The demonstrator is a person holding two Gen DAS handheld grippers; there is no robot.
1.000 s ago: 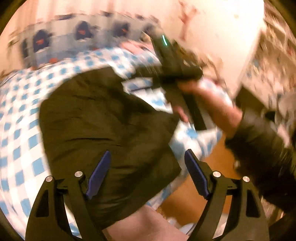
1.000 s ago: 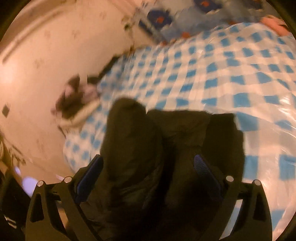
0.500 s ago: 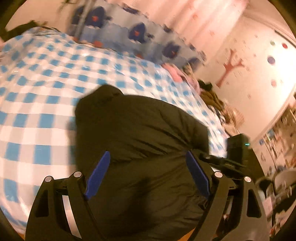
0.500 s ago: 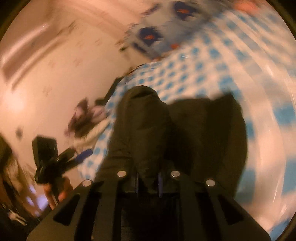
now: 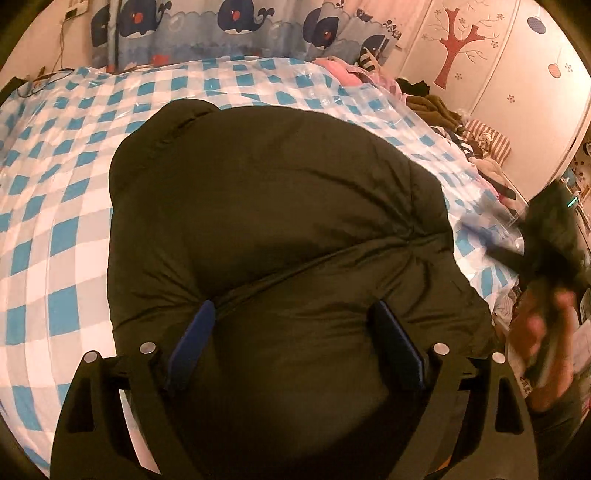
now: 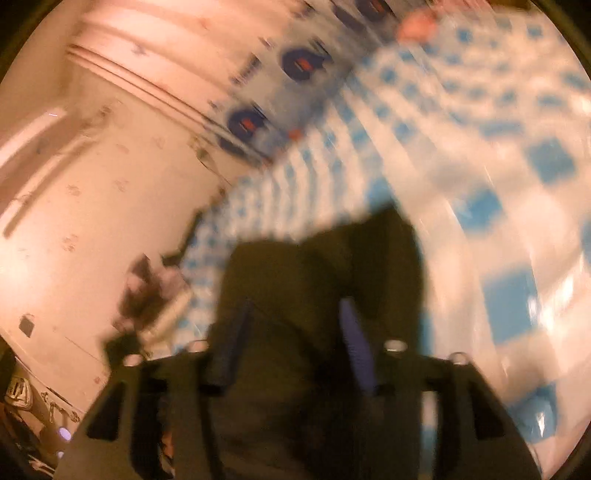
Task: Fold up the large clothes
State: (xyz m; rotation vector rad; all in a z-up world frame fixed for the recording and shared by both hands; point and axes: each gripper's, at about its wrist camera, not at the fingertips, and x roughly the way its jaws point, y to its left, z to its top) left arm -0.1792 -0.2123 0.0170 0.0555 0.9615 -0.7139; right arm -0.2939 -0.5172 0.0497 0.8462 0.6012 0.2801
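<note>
Mostly a dark olive puffy jacket [image 5: 280,229] fills the left wrist view, lying bunched on a bed with a blue-and-white checked cover [image 5: 55,229]; one seam creases across its middle, and a rounded collar or hood edge sits at its far left top. Left gripper [image 5: 291,339] hovers over the near part of the jacket, blue fingers [image 5: 192,339] spread wide, nothing between them. Whale-print curtain [image 5: 236,29] hangs behind the bed. Pile of mixed clothes [image 5: 476,136] lies along the bed's right edge, by a white wall with a red tree sticker [image 5: 454,48]. Far right, the right gripper [image 5: 546,236] is a blurred dark shape held in a hand [image 5: 543,332], off the jacket's edge. Right wrist view is badly smeared: right gripper [image 6: 295,347] above the jacket [image 6: 317,280], fingers apart, not pinching cloth.
</note>
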